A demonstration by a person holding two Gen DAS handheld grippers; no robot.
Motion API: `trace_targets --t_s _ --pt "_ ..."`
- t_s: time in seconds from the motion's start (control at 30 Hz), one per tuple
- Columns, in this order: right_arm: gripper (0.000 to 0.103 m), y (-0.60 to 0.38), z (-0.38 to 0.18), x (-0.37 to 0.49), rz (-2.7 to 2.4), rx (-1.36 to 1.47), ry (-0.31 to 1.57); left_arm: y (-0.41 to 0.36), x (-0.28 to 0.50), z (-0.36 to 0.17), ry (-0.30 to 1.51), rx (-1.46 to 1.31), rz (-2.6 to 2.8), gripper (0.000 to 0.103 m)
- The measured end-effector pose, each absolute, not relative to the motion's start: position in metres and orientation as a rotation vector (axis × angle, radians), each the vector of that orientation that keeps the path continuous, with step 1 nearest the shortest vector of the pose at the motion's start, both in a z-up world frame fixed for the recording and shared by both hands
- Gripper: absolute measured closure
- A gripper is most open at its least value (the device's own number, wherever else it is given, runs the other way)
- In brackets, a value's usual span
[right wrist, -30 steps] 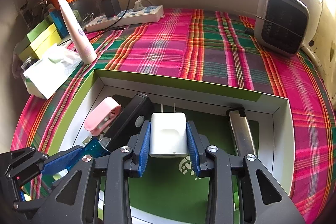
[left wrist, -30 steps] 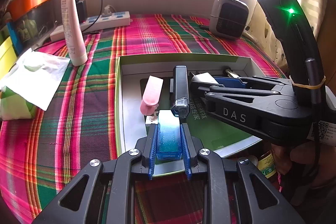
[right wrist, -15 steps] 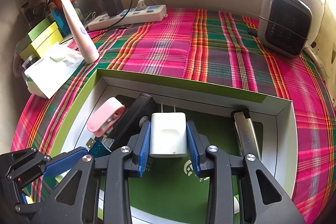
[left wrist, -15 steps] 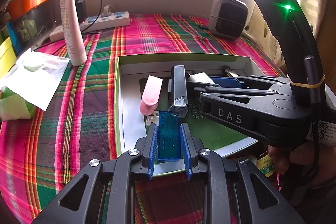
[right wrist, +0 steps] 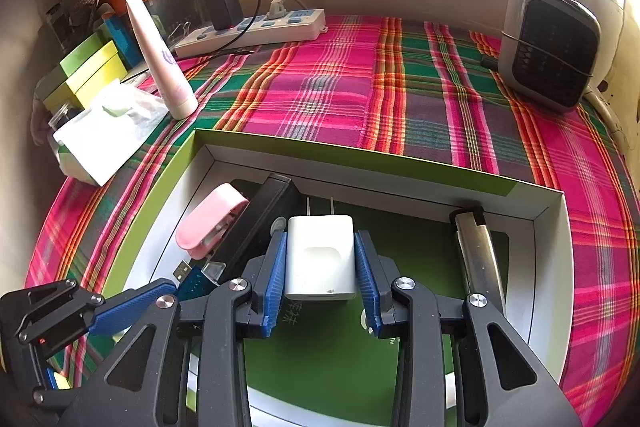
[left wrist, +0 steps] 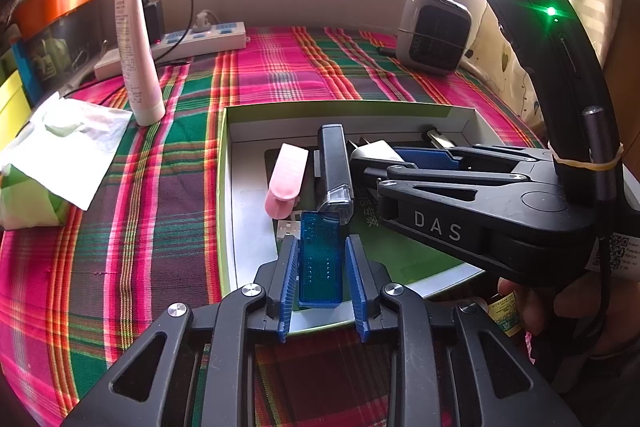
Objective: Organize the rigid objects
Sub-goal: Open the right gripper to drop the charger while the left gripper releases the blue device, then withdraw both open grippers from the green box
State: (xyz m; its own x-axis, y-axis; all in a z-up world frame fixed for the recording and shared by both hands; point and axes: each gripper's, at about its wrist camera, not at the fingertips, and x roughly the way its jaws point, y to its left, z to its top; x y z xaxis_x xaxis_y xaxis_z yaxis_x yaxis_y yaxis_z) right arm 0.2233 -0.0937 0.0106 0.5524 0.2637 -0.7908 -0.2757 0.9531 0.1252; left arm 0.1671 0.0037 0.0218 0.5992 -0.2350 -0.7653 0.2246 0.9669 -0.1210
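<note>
Left wrist view: the left hand-held gripper is opening around the blue USB adapter, whose long axis runs along the fingers, lying in the green box by its near-left corner.

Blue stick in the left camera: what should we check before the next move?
1. Left hand-held gripper letting go of the blue stick: ok, jaws are opening and a gap shows on each side.
2. Stick inside the box: ok.
3. Stick lying flat: cannot tell.
4. Right hand-held gripper firm on the charger: ok, both pads press its sides.
5. Charger resting on the box floor: cannot tell.
6. Bare floor for the charger between the black bar and the metal tool: ok.
</note>
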Motion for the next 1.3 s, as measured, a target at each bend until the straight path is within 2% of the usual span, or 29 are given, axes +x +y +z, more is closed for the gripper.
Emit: trace_targets --t_s 0.5,0.7,0.83,1.3 --pt "0.059 -0.097 0.021 0.213 0.314 -0.002 0.898 0.004 0.16 0.026 0.883 -0.016 -0.253 0.074" --pt "0.058 -0.1 0.026 0.204 0.315 0.009 0.884 0.004 0.152 0.031 0.877 -0.015 -0.248 0.073" --pt "0.058 -0.103 0.03 0.195 0.314 0.02 0.874 0.004 0.144 0.035 0.869 -0.016 -0.248 0.065" --pt "0.056 -0.115 0.049 0.152 0.31 0.037 0.817 0.004 0.114 0.049 0.841 -0.04 -0.261 0.063"
